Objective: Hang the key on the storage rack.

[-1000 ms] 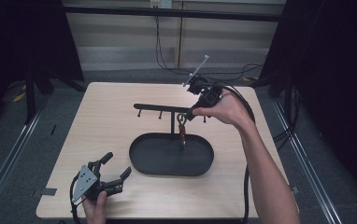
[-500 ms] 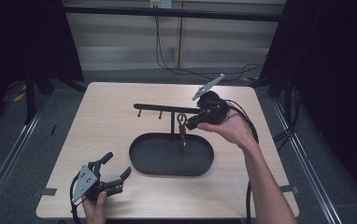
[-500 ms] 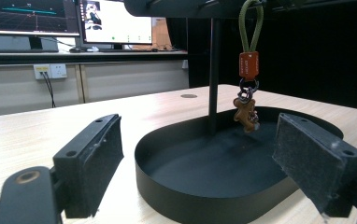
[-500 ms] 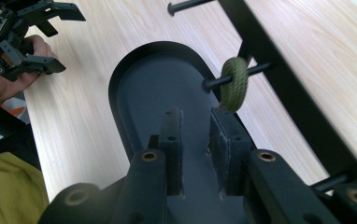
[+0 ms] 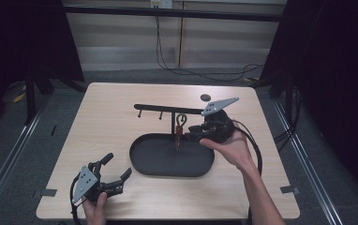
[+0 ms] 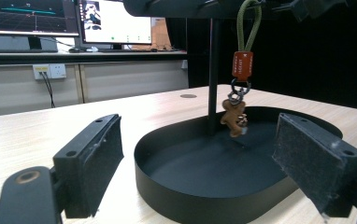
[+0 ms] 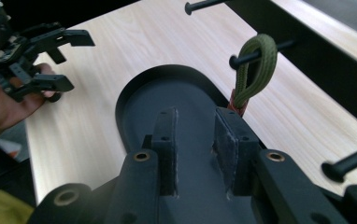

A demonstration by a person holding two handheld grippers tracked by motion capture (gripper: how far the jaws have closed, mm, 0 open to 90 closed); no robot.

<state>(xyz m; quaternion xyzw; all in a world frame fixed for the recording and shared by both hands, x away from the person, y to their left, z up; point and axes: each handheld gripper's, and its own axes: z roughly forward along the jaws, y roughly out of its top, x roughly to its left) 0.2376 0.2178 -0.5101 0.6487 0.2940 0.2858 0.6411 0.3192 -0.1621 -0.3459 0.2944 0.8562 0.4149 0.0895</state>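
On the wooden table (image 5: 111, 122) stood a black oval tray (image 5: 171, 162) with a post and a pegged crossbar (image 5: 167, 109). From one peg (image 7: 246, 57) hung a keychain (image 6: 238, 88) by its olive cord loop (image 7: 255, 70), an orange tag and small brown figure dangling over the tray. The right gripper (image 5: 197, 132) sat just beside it, jaws narrowly parted, gripping nothing. The left gripper (image 5: 116, 173) rested near the front edge, jaws spread wide.

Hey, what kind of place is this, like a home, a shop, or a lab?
Most likely a lab or recording workstation, not a home. Computer monitors stand on a bench behind, black curtains flank the light wooden table, and cables trail over the grey carpet beyond it.
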